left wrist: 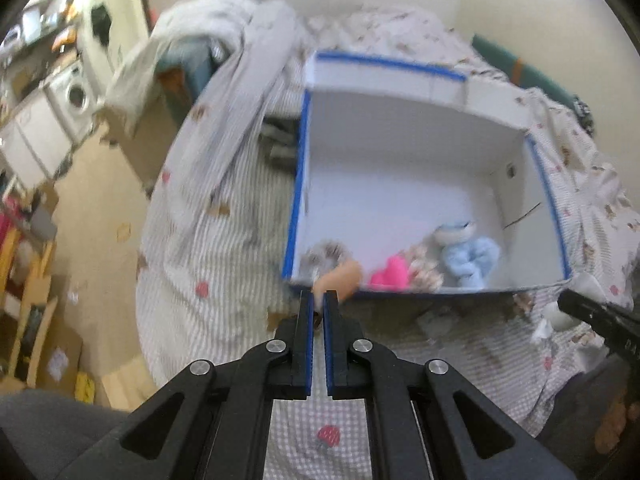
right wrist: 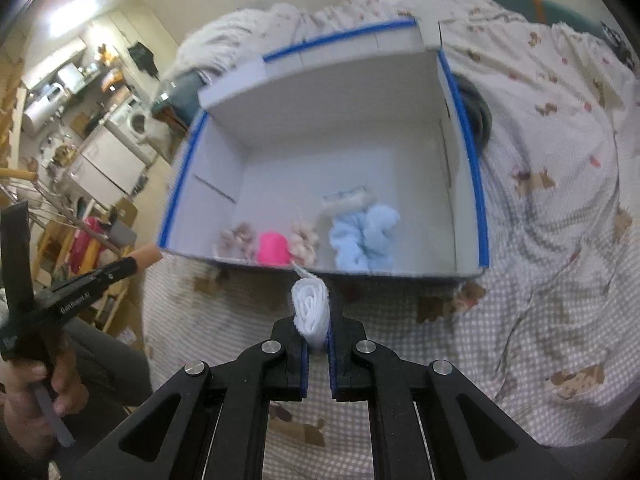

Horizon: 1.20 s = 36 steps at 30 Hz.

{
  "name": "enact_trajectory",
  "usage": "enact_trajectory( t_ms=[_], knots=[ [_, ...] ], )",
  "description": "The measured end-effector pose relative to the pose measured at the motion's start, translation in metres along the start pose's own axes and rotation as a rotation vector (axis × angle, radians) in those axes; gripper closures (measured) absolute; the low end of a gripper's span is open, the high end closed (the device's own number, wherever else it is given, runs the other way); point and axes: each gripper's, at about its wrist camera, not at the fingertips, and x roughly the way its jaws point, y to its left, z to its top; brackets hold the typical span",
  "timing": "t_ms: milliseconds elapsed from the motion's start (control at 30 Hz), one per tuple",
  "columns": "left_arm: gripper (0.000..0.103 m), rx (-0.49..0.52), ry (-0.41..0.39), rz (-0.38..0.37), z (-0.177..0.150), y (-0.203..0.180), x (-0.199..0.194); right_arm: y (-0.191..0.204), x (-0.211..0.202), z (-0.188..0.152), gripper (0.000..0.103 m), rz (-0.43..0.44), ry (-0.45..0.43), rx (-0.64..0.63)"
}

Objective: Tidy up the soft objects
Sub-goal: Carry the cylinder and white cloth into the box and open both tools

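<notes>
Carrying step: both grippers hold soft pieces short of the white box (left wrist: 420, 152), which fills mid-frame. Lower centre of its view, the left gripper (left wrist: 319, 300) is clamped on a peach-coloured soft piece (left wrist: 340, 278), probably a scrunchie; blur hides detail. The right gripper (right wrist: 318, 340) pinches a white rolled cloth (right wrist: 311, 308). Next, I judge: over the near rim, beside the blue scrunchie (right wrist: 366, 236), then release.

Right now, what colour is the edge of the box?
Blue tape runs along the rim of the white box; it shows best in the right wrist view.
</notes>
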Motion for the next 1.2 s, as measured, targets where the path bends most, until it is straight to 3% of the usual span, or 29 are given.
enact_trajectory(
  t_ms=[167,267,533,867,1200],
  knots=[
    [0.099,0.006,-0.089,-0.073,0.031,-0.008,-0.017,0.012,-0.016,0.025,0.094,0.013,-0.076,-0.023],
    [0.099,0.021,-0.081,-0.129,0.05,-0.013,-0.01,0.011,-0.015,0.041,0.094,0.022,-0.104,-0.038],
    [0.099,0.054,-0.045,-0.147,0.078,-0.02,0.028,-0.005,0.018,0.074,0.094,0.003,-0.109,-0.003],
    [0.098,0.104,0.048,-0.108,0.062,-0.033,0.095,-0.036,0.071,0.068,0.094,-0.034,-0.04,0.085],
    [0.098,0.143,0.099,-0.087,0.046,-0.051,0.123,-0.04,0.091,0.07,0.094,-0.047,0.0,0.075]
  ],
)
